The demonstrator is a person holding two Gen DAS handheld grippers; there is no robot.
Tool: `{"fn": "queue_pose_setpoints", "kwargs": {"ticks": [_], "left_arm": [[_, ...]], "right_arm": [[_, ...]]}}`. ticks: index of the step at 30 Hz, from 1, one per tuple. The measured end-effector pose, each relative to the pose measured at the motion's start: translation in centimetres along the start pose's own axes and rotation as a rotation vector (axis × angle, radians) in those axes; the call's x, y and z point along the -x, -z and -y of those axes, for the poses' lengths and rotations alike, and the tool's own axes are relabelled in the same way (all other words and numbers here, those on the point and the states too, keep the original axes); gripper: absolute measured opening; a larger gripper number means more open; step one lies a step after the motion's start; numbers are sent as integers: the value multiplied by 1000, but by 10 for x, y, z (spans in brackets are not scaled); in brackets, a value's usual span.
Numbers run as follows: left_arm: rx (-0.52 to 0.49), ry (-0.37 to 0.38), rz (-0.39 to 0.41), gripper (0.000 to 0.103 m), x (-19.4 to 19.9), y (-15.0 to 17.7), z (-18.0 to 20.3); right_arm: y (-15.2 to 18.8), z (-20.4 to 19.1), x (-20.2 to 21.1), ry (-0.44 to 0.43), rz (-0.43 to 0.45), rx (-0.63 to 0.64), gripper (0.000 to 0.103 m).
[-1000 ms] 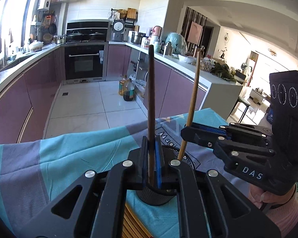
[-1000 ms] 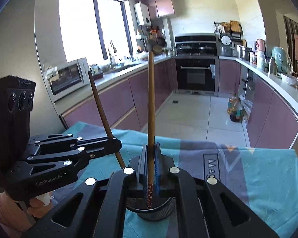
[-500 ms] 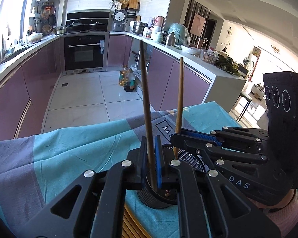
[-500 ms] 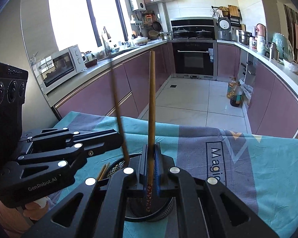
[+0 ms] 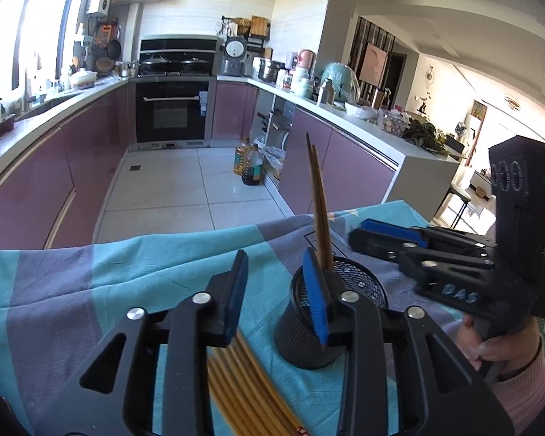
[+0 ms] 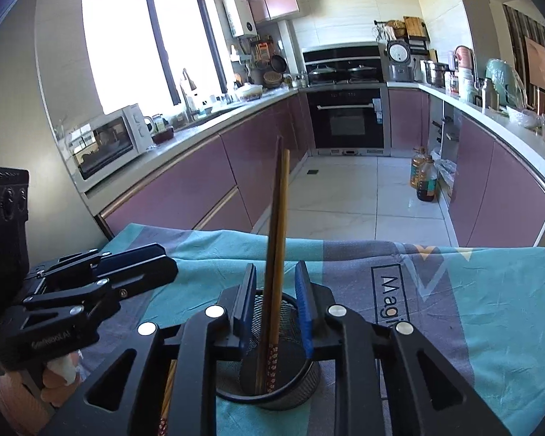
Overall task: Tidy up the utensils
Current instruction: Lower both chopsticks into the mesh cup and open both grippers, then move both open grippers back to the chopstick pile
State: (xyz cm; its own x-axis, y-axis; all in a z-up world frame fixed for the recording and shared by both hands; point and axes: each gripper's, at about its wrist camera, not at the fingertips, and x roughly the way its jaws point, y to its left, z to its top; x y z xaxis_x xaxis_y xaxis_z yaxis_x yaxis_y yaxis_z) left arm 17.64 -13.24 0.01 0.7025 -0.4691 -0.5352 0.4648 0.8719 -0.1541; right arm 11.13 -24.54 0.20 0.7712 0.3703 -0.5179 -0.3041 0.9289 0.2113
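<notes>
Both hand-held grippers — left [image 5: 276, 290] and right [image 6: 275, 303] — have let go, so two chopsticks [image 6: 276, 239] now stand in the cup [image 5: 309, 341] — more wait on the table [image 5: 91, 290].

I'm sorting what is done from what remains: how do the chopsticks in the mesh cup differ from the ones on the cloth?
The two chopsticks in the mesh cup stand nearly upright, leaning together; the loose chopsticks lie flat in a bundle on the cloth. The cup pair looks darker brown, the loose ones paler. No gripper holds either group.

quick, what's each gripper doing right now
Left gripper: open, holding nothing.
Right gripper: open, straddling the two chopsticks standing in the mesh cup, not gripping them.
</notes>
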Motion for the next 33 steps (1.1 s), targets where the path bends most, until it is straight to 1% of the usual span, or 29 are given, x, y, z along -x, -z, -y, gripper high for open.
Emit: {"fn": "queue_pose_setpoints", "kwargs": {"ticks": [1, 4, 7, 11, 14, 16, 18, 21, 24, 33], "left_arm": [[-2, -8, 11, 42, 8, 2, -4], [-6, -33, 25, 46, 27, 12, -15], [-11, -60, 12, 47, 42, 29, -27], [-22, -87, -45, 47, 49, 61, -39], [-27, -90, -99, 47, 48, 86, -46], [-25, -78, -142, 47, 46, 103, -48], [-17, -69, -179, 47, 44, 117, -52], [-10, -62, -219, 47, 33, 130, -47], [-16, -63, -250, 47, 27, 140, -43], [-16, -66, -308, 47, 10, 146, -38]], "right_arm": [[2, -4, 8, -15, 13, 12, 26], [10, -16, 30, -73, 38, 54, 33], [24, -28, 43, -129, 28, 81, 34], [46, -39, 43, -175, -26, 93, 34], [68, -46, 27, -167, -97, 93, 34], [79, -47, 14, -165, -143, 81, 34], [91, -49, 0, -142, -190, 74, 34], [105, -52, -15, -130, -238, 61, 34], [114, -55, -21, -117, -259, 58, 34], [124, -68, -33, -81, -293, 75, 34]]}}
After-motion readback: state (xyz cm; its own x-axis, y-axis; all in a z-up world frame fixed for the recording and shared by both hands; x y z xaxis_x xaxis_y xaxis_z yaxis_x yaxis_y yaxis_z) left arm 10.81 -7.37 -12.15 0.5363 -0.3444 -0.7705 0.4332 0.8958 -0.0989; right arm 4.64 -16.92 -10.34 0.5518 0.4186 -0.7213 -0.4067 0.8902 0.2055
